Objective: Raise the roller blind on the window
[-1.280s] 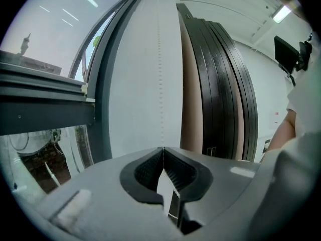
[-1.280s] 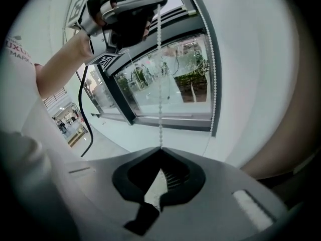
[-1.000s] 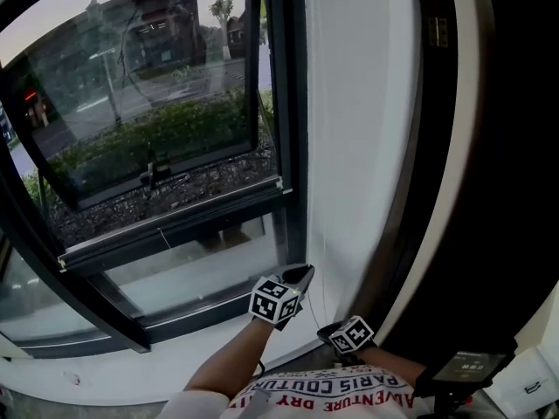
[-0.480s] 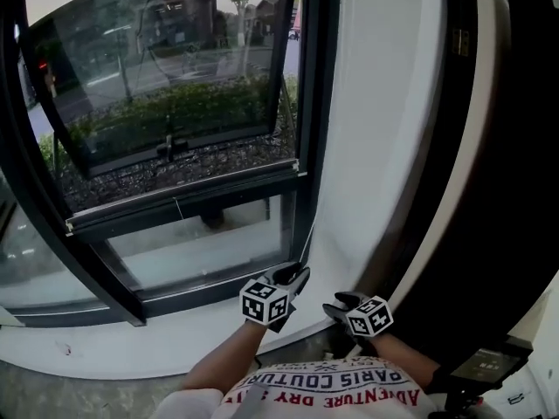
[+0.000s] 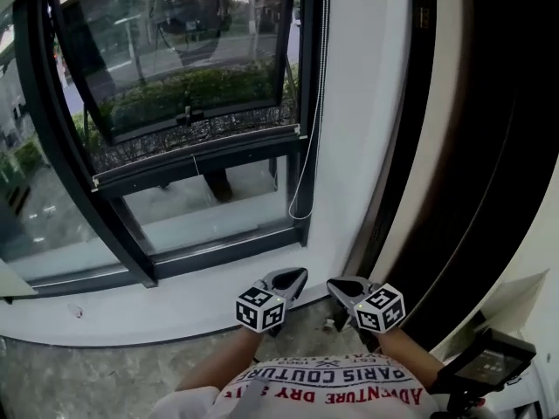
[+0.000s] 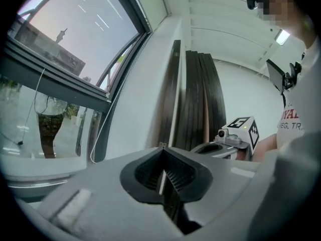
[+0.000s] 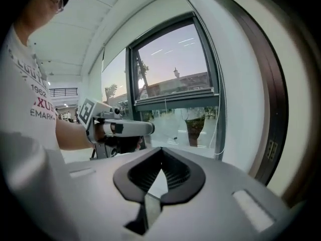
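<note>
Left gripper [image 5: 295,275] and right gripper [image 5: 336,285] both have their jaws pressed together on nothing. They are side by side, low below the window [image 5: 175,103] and well apart from the blind's cord loop [image 5: 292,201], which hangs along the window's right frame.

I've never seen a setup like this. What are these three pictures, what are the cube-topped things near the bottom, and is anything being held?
There is no robot here. A person holds a hand-held clamp, called a tool, in each hand. The large picture comes from a camera on the person's head, looking down at the window and the floor below it. The left tool and right tool show near the bottom, and the patterned cubes are part of them. The other two pictures come from a camera riding on each tool, looking along its jaws. Both pairs of jaws are shut with nothing between them. The blind's cord hangs beside the window frame, and neither tool touches it.
</note>
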